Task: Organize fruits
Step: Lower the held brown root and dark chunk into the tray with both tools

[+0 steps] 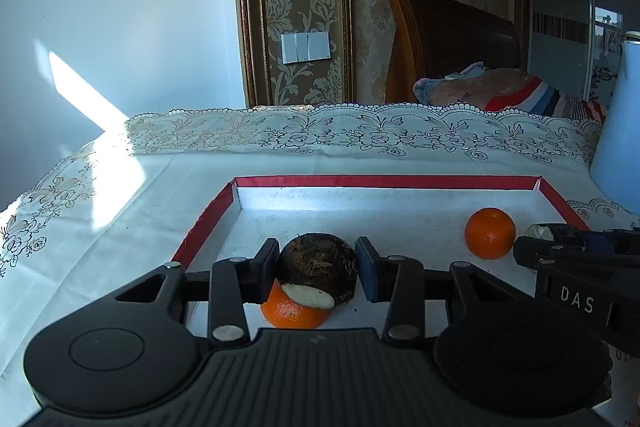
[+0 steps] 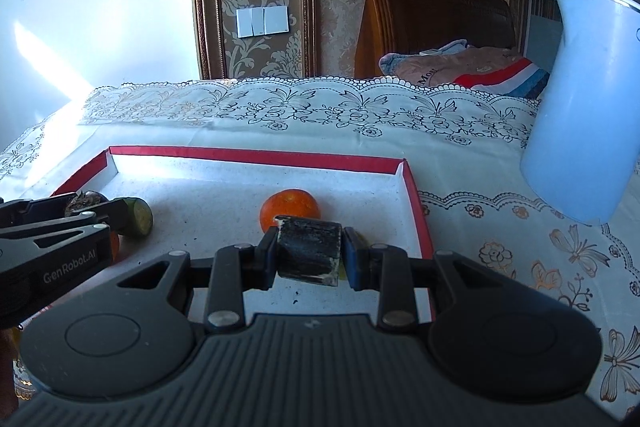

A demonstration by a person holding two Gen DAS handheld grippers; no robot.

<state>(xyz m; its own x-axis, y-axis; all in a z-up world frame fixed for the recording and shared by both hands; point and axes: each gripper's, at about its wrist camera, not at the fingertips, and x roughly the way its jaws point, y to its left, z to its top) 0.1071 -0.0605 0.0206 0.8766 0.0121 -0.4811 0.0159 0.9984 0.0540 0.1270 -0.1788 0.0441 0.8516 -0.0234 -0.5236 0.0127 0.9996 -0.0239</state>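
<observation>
A shallow white tray with a red rim (image 1: pixel 384 182) (image 2: pixel 256 155) lies on the table. My left gripper (image 1: pixel 317 267) is shut on a dark brown rough root piece (image 1: pixel 316 261) with a pale cut face, held above an orange (image 1: pixel 294 311). A second orange (image 1: pixel 489 233) (image 2: pixel 289 210) sits in the tray at the right. My right gripper (image 2: pixel 309 254) is shut on a dark cylindrical piece (image 2: pixel 309 251) with pale cut ends, in front of that orange. The right gripper also shows in the left wrist view (image 1: pixel 560 239), and the left one in the right wrist view (image 2: pixel 104 217).
A pale blue kettle (image 2: pixel 588 107) (image 1: pixel 618 131) stands right of the tray. A lace tablecloth (image 2: pixel 304 115) covers the table. A wooden headboard (image 1: pixel 448 35) and pillows (image 1: pixel 500 89) lie beyond the far edge. A white wall (image 1: pixel 112 7) is at the left.
</observation>
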